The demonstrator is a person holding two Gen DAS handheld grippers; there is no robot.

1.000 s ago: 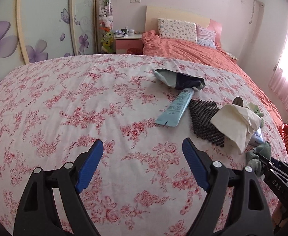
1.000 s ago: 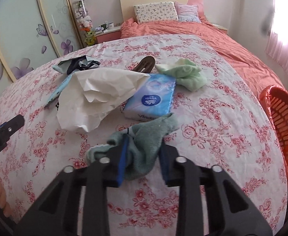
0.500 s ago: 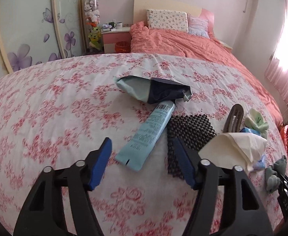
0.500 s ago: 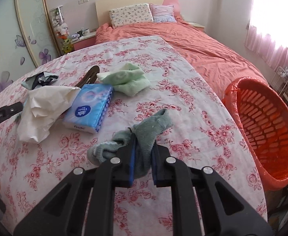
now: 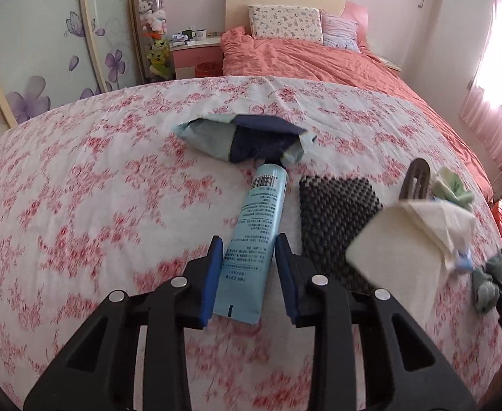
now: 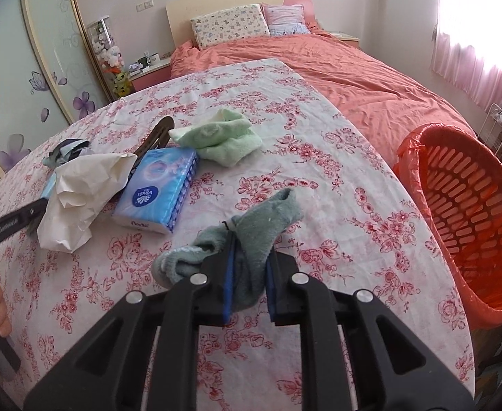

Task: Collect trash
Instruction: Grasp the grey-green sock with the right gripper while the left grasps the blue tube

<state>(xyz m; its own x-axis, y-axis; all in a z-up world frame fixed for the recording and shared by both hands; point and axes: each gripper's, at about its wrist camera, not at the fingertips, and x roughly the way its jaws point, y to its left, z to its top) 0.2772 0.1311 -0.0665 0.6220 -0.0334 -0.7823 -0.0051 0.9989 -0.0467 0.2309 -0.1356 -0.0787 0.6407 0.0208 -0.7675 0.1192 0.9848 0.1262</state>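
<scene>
Nearest to us in the left wrist view, our left gripper (image 5: 249, 267) has its blue-padded fingers (image 5: 214, 274) set narrow on either side of the light blue tube (image 5: 256, 239), down near its flat crimped end; whether the pads actually press the tube we cannot tell. The tube lies flat on the floral sheet (image 5: 96, 188), its long axis running away from us and leaning slightly right, with its cap end tucked under the crumpled blue-and-navy wrapper (image 5: 247, 138). Just right of the tube lies a black mesh pad (image 5: 334, 212), and beside that a crumpled white paper (image 5: 408, 236).

In the right wrist view, our right gripper (image 6: 249, 281) has its fingers (image 6: 228, 284) pinched on a grey-green sock (image 6: 251, 236). The sock's toe end points up and right from the fingers, while its cuff end droops to the left over the sheet.

Beyond the sock a blue tissue pack (image 6: 158, 188) sits beside the white paper, with a folded light green cloth (image 6: 221, 140) and a brown hair clip (image 6: 155, 137) just behind it. To the right, off the bed edge, stands the orange laundry basket (image 6: 473, 212) lined with a red bag.
</scene>
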